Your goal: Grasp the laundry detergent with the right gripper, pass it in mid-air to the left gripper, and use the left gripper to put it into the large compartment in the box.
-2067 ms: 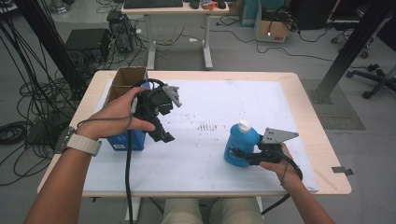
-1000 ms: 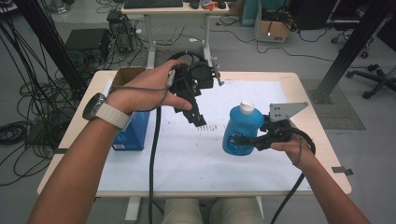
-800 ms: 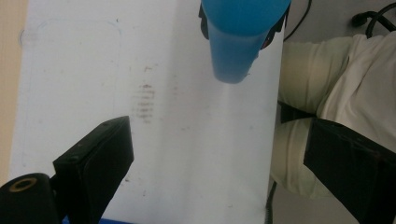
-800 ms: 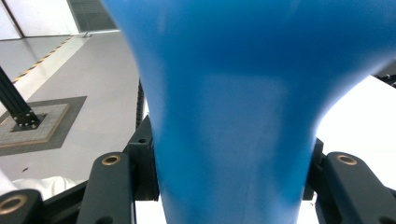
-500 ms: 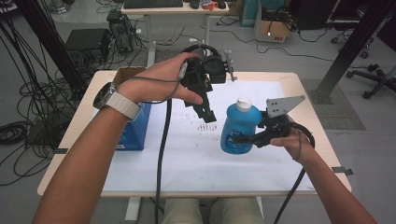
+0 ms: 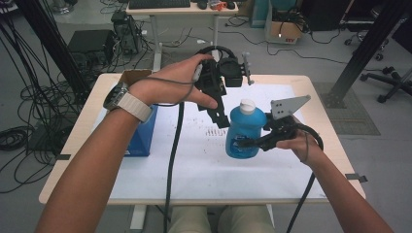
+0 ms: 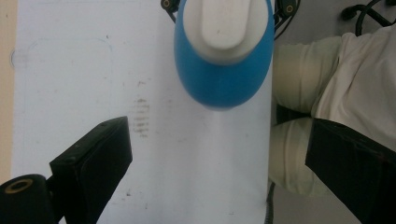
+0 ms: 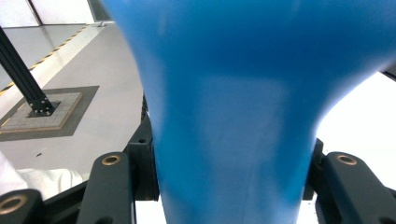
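A blue bottle [image 6: 244, 132] with a white cap [image 6: 247, 104] is held upright above the white sheet, right of the table's middle. My right gripper [image 6: 253, 142] is shut on its lower body from the right. In the right gripper view the bottle [image 8: 243, 116] sits squeezed between the two black jaws. My left gripper [image 6: 221, 118] hovers just left of and above the cap, pointing down, apart from it. The left gripper view looks down on the cap [image 7: 223, 23] and the bottle's shoulder [image 7: 224, 81]. There the left gripper [image 7: 219, 170] stands open and empty.
A blue box [image 6: 143, 133] stands at the table's left side, with an open cardboard box [image 6: 133, 76] behind it. A white sheet [image 6: 194, 165] covers most of the tabletop. The person's legs [image 7: 303, 116] lie below the front edge. A cable [image 6: 172, 160] hangs from the left gripper.
My left gripper has swung from beside the blue box to the right, over the bottle's cap. My right gripper has raised the bottle and carried it a little left.
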### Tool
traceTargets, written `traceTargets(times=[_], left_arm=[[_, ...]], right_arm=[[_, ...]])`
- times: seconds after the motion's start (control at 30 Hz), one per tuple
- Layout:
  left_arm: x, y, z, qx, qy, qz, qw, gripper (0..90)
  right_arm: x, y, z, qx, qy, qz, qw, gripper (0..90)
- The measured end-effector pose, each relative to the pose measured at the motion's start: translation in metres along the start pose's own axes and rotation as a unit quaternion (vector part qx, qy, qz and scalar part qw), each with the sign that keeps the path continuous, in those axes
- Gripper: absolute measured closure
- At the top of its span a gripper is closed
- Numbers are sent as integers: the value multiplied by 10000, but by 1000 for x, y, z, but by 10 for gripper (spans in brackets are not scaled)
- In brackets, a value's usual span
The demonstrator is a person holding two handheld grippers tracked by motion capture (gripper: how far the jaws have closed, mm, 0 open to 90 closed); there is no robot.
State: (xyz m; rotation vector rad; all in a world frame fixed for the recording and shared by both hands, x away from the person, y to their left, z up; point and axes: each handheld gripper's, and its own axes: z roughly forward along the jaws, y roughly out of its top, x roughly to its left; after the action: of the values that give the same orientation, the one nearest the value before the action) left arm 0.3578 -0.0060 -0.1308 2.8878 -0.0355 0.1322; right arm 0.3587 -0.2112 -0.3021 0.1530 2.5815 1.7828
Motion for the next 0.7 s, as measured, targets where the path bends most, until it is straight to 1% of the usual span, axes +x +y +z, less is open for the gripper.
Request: traceTargets(times=[0.07,0.1,0.13,0.17,0.2,0.23,0.27,0.3,0.33,0.4,0.43,0.7], left_arm=[[0,1,1,-11,-16,34,10000,75],[-1,1,1,-11,-22,29,10000,74],[-1,1,1,-18,-32,36,10000,75],[-1,2,2,5,-44,45,10000,74],[-1,2,2,-4,-35,55,10000,75],[0,2,3,7,-48,117,9999,75],[0,3,3,3,-68,128,9999,74],[-1,3,3,0,-49,49,10000,74],[-1,3,4,3,-52,57,10000,74],[-1,3,4,-10,-59,57,10000,74],[-1,3,5,-11,-64,56,10000,74],[0,5,9,-8,-75,55,10000,70]], right_arm=[[-1,0,3,-22,6,10,10000,436],[-2,0,3,48,25,-57,10000,436],[-1,0,5,-15,2,-32,10000,436],[-2,0,6,-13,23,-39,10000,436],[-2,0,7,65,42,-69,9999,436],[-3,0,9,-11,43,-114,9999,436],[-3,0,9,-2,46,-68,10000,436],[-3,1,10,98,105,-101,9998,436],[-3,1,11,82,72,-105,9999,436],[-3,2,12,99,87,-119,9998,436],[-3,2,14,24,64,-117,9999,436],[-3,4,20,74,95,-178,9998,436]])
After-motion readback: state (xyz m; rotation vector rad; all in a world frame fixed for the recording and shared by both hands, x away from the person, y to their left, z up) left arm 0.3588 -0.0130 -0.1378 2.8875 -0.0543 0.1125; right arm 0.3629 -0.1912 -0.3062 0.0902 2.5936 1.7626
